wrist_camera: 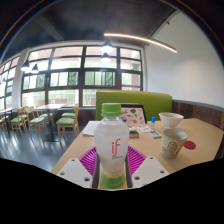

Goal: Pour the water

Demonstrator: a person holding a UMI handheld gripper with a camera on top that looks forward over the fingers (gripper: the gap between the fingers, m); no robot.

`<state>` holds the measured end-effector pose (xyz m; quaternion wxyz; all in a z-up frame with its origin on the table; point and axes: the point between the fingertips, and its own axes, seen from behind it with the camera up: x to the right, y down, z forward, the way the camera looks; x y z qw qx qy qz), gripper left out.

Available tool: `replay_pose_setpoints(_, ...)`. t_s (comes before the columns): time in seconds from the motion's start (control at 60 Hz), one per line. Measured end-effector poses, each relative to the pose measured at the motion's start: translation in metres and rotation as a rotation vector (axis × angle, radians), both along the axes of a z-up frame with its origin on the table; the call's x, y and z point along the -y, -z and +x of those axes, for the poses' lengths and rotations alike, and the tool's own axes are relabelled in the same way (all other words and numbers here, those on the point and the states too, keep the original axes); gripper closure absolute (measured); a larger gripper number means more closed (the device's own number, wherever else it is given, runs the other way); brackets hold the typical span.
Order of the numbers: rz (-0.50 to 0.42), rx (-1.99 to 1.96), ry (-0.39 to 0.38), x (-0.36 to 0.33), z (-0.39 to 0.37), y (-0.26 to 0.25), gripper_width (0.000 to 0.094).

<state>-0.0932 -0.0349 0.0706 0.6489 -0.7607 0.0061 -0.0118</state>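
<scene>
A clear plastic water bottle [113,145] with a green cap and a white and green label stands upright between my fingers, just above the wooden table [200,148]. My gripper [112,162] is shut on the bottle, with the pink pads [91,160] pressing on both of its sides. A white paper cup [172,143] with a green mark stands on the table ahead and to the right of the bottle, apart from it. The bottle's base is hidden behind the gripper body.
A second white cup or bowl [171,119] stands farther back on the right. Papers [90,127] and small items [147,128] lie behind the bottle. A green bench back [145,102] closes the table's far side. Chairs and tables [40,120] stand at the left by large windows.
</scene>
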Motion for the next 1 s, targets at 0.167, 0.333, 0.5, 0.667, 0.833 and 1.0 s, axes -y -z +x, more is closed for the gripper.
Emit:
replay_pose_setpoints(0.167,0.028,0.010,-0.025,-0.003,-0.007,0.000,0.0635)
replay_pose_setpoints(0.333,0.035,0.033,-0.077,0.000,-0.015,-0.003,0.0664)
replay_pose_setpoints(0.5,0.085,-0.112,-0.136,-0.010,-0.025,-0.044,0.0694)
replay_pose_setpoints(0.667,0.138,-0.689,-0.130,-0.055,0.039,-0.089,0.0694)
replay_pose_setpoints(0.833,0.139,-1.521,-0.119,-0.074,0.105,-0.094,0.0695)
replay_pose_setpoints(1.0,0.158,-2.021,-0.115,-0.072,0.134,-0.100,0.0697)
